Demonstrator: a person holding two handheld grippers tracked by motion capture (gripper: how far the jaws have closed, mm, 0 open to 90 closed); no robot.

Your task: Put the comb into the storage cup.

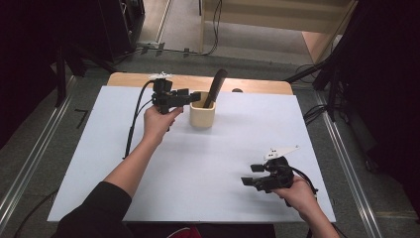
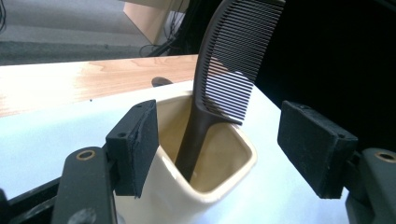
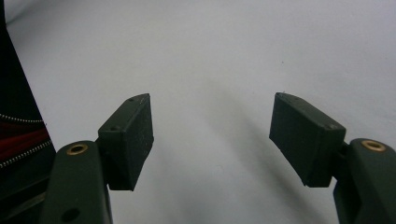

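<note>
Fingers of your left gripper stand released beside the cream cup, gripping nothing; right gripper is released too, over bare counter. Black comb leans in the cup at the counter's far middle, handle end hidden inside, top cut off in the left gripper view.

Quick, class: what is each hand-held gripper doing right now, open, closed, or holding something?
Left hand-held gripper: open, holding nothing; the comb stands in the cream cup ahead of its jaws.
Right hand-held gripper: open, holding nothing, above the white table.
</note>
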